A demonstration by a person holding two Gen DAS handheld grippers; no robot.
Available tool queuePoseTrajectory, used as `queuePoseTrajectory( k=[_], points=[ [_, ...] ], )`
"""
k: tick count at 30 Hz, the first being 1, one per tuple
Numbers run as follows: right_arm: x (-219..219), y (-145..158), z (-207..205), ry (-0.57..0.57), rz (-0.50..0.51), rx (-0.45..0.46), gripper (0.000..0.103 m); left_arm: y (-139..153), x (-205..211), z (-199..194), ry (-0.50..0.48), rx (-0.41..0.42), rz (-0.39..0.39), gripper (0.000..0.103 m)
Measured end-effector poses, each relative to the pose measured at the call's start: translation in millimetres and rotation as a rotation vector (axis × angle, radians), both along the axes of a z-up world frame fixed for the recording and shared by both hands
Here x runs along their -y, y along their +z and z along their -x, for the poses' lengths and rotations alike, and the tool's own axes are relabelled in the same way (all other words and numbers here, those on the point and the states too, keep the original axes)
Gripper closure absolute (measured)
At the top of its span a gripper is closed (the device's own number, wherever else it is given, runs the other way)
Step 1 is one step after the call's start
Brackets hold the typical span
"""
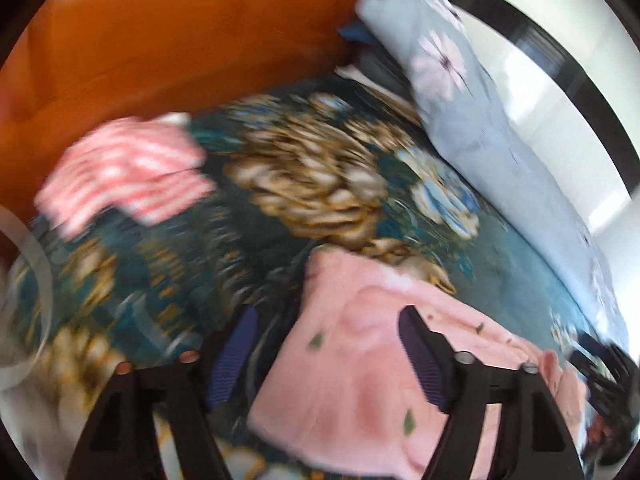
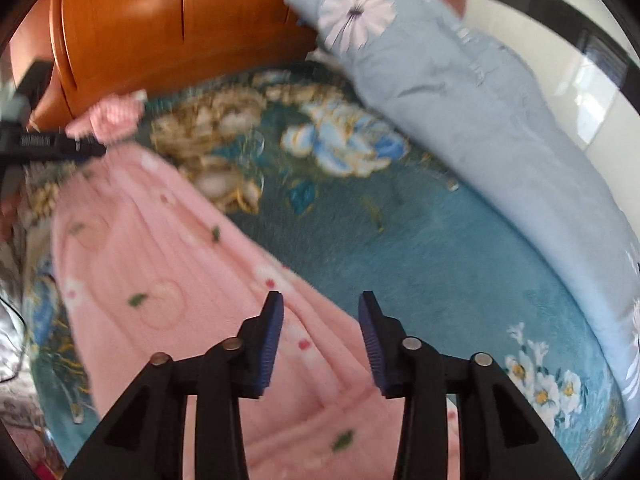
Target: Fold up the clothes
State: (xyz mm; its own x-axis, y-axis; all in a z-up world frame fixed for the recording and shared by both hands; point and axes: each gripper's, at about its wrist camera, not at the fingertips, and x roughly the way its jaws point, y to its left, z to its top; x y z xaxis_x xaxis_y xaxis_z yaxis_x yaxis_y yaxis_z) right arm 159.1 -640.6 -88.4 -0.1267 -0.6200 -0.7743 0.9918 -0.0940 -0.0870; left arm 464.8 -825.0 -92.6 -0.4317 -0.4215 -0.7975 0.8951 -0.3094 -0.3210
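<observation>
A pale pink garment with small green and red prints (image 1: 360, 368) lies on the floral bedspread; in the right wrist view (image 2: 168, 280) it stretches from upper left to bottom centre. My left gripper (image 1: 328, 320) is open, its jaws wide apart over the garment's near-left edge. My right gripper (image 2: 320, 304) is open above the garment's right edge, nothing between its pads. The left gripper also shows at the far left of the right wrist view (image 2: 60, 146). A pink-and-white striped garment (image 1: 128, 168) lies folded near the headboard.
The bed has a teal floral bedspread (image 2: 400, 232). A light blue flowered quilt (image 2: 480, 120) runs along its right side, with a pillow (image 1: 432, 52) at the back. An orange wooden headboard (image 1: 160, 32) stands behind. Both views are motion-blurred.
</observation>
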Motion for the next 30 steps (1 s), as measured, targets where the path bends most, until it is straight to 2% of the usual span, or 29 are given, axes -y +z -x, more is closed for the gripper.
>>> queuePoseTrajectory(
  k=[2,4,7,9,11,13,14,15,17,20,26,28,30],
  points=[
    [-37,10,-1,-0.034,0.053,0.011,0.059,-4,-20,-17,0.075,-0.031,-0.003,0.020],
    [-74,13,0,-0.067,0.085,0.029,0.059,-27,-34,-33,0.133,-0.119,-0.103,0.020],
    [-127,4,6,-0.141,0.104,0.073,0.059,-62,-42,-40,0.145,-0.291,-0.259,0.020],
    [-153,-4,13,-0.201,0.112,0.126,0.059,-77,-37,-42,0.179,-0.390,-0.287,0.020],
    [-172,-10,21,-0.260,0.136,0.211,0.059,-80,-33,-47,0.220,-0.496,-0.267,0.021],
    [-189,-13,30,-0.321,0.190,0.314,0.059,-81,-28,-47,0.230,-0.539,-0.249,0.024],
    [-197,-14,36,-0.355,0.226,0.374,0.059,-81,-27,-46,0.247,-0.521,-0.227,0.043],
    [-205,-14,43,-0.387,0.265,0.427,0.059,-82,-26,-45,0.265,-0.496,-0.225,0.070],
    [-219,-16,54,-0.454,0.348,0.525,0.058,-81,-28,-45,0.292,-0.510,-0.236,0.073],
    [-230,-18,66,-0.510,0.420,0.600,0.058,-46,-37,-34,0.260,-0.460,-0.139,0.074],
    [-241,-23,91,-0.687,0.448,0.633,0.058,72,-85,39,0.072,-0.369,0.156,0.074],
    [-237,-30,92,-0.696,0.389,0.624,0.058,96,-100,57,0.032,-0.377,0.204,0.074],
    [-238,-46,100,-0.737,0.344,0.674,0.058,109,-109,70,0.023,-0.361,0.238,0.074]
  ],
)
